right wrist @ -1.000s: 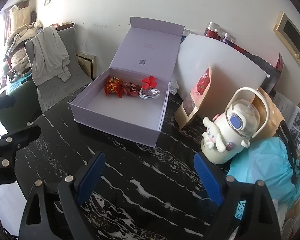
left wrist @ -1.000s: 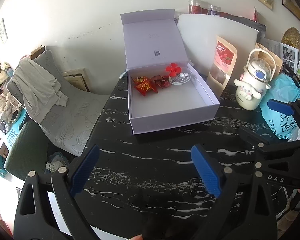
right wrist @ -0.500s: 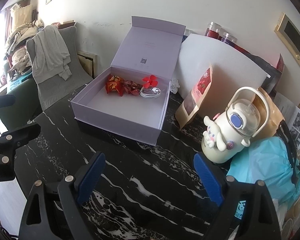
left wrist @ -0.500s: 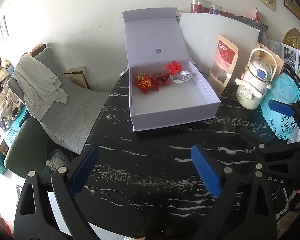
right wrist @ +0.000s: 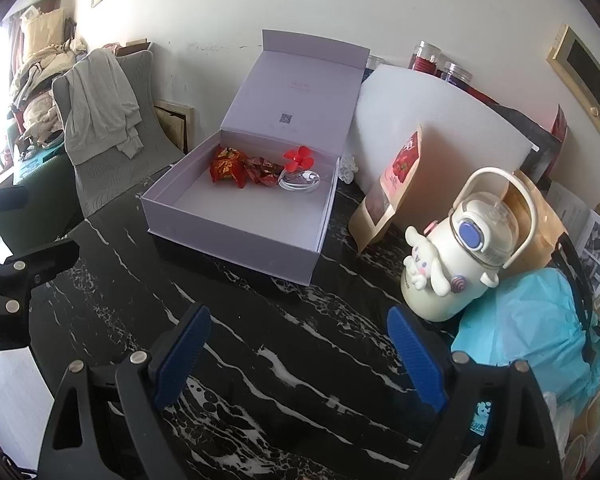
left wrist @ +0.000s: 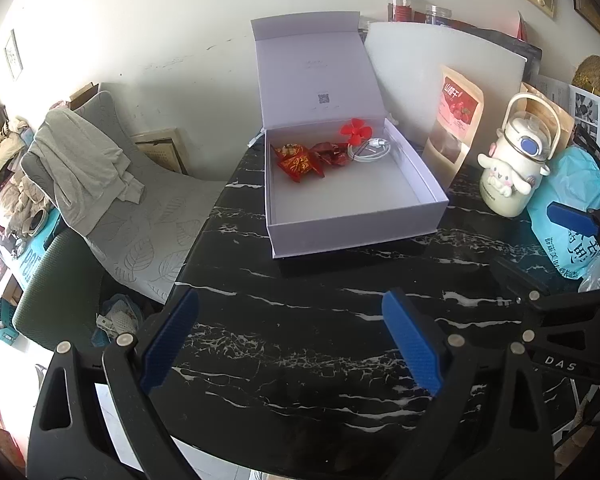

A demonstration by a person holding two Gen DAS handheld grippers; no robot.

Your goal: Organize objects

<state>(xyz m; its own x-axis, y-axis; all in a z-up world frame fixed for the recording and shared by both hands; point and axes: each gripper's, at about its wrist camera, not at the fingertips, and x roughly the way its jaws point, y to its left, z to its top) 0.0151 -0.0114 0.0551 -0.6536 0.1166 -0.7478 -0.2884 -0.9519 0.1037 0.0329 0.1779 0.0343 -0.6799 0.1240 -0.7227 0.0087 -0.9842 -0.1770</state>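
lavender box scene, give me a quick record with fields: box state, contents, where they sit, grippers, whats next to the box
box state: lavender box open, lid standing upright at the back
contents: red packets, red flower, coiled white cable
where they sit: all along the back wall of the box; the front part is bare
left gripper: open, holding nothing, above the black marble table
right gripper: open, holding nothing
beside the box: brown snack pouch, then a white cartoon bottle
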